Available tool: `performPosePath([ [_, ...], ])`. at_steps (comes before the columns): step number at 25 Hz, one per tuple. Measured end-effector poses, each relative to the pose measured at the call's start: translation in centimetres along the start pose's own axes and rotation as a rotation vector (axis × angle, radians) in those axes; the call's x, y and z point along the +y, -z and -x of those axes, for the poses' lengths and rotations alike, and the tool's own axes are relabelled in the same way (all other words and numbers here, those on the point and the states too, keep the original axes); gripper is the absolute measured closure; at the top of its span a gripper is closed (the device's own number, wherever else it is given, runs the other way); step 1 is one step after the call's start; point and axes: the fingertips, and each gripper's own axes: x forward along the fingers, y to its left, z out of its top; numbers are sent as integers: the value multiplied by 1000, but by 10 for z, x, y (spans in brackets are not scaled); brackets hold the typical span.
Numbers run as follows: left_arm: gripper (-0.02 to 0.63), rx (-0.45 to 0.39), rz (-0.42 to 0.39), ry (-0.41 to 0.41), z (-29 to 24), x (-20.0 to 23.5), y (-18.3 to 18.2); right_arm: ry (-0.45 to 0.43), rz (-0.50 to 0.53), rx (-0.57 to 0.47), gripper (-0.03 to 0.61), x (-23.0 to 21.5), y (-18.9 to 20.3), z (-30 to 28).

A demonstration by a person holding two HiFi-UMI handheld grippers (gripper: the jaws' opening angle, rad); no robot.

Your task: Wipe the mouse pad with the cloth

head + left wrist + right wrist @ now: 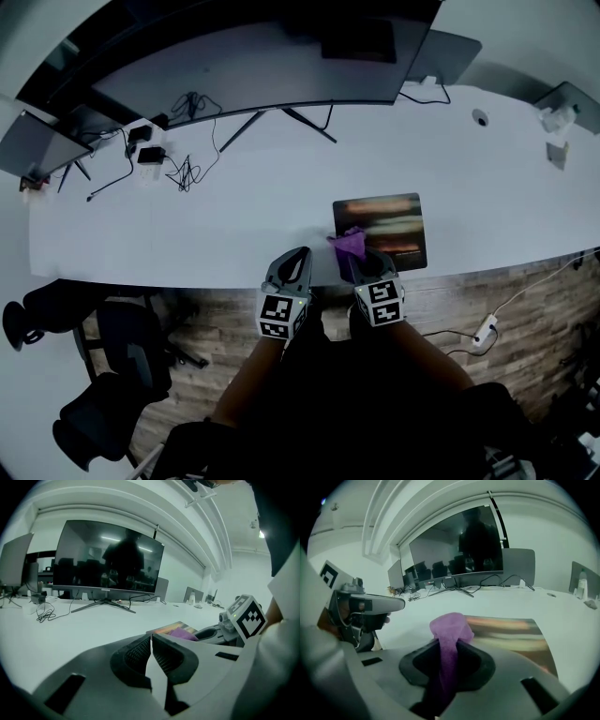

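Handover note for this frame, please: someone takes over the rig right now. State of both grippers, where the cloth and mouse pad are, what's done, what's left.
Left gripper: jaws together, nothing between them, held at the near edge of the desk, left of the mouse pad.
Right gripper: shut on the purple cloth, which bunches up past the jaws at the pad's near left corner.
Done: cloth is gripped and at the pad.
Left: wipe across the pad. Whether any of it has been wiped yet cannot be told from these views.
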Motion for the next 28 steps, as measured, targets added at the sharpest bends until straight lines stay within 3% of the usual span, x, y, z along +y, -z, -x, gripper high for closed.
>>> performPosePath([
  [10, 592, 3, 70, 11, -9, -9, 1, 21, 82, 11, 495, -4, 3, 4],
  [14, 592, 26, 61, 37, -14, -22, 8, 46, 183, 20, 495, -11, 2, 9],
  [28, 592, 56, 77, 74, -37, -49, 9, 116, 176, 57, 486, -65, 18, 34],
])
